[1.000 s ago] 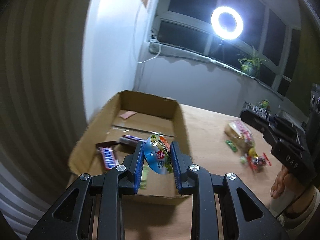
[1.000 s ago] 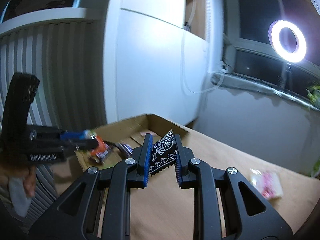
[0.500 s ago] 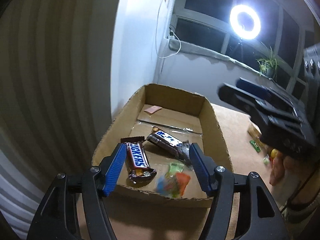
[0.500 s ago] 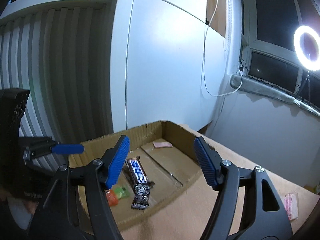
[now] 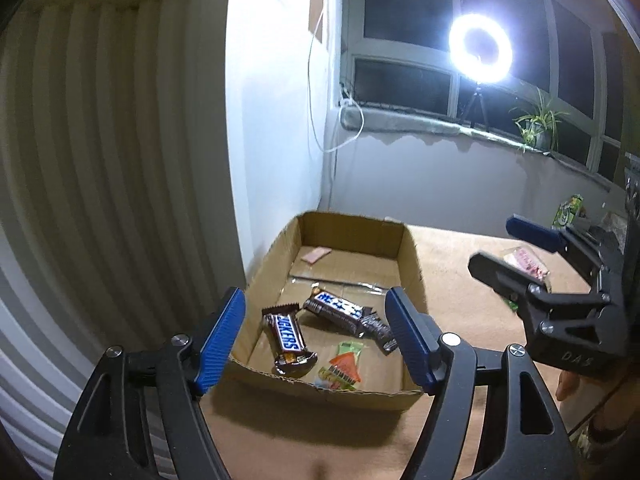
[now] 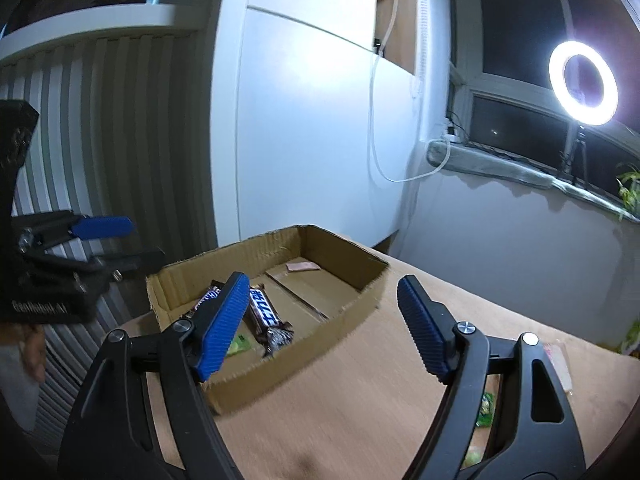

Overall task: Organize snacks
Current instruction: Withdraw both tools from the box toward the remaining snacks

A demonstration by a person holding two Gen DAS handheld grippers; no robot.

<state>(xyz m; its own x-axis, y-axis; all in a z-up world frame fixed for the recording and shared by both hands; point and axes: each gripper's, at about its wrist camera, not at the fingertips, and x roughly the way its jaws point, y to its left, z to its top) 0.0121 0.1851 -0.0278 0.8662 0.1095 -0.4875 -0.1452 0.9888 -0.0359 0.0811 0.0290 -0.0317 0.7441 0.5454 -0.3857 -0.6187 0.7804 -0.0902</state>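
Note:
An open cardboard box (image 5: 410, 256) stands on the brown table by the wall; it also shows in the right wrist view (image 6: 340, 314). In it lie a Snickers bar (image 5: 289, 338), a second chocolate bar (image 5: 338, 308), a small black packet (image 5: 378, 330) and a green and orange candy packet (image 5: 340, 368). My left gripper (image 5: 316, 340) is open and empty, just above the box's near wall. My right gripper (image 6: 320, 322) is open and empty, over the box's right wall; it shows at the right of the left wrist view (image 5: 516, 248).
More snacks lie on the table right of the box: a pink packet (image 5: 528, 262) and a green packet (image 5: 568, 210). Green sweets (image 6: 486, 410) lie under my right gripper. A ring light (image 5: 480, 48) and a plant (image 5: 538, 122) stand on the windowsill.
Both grippers opened. The left let the candy packet fall into the box and the right let go of the black packet, which now lies in the box. Both pulled back a little.

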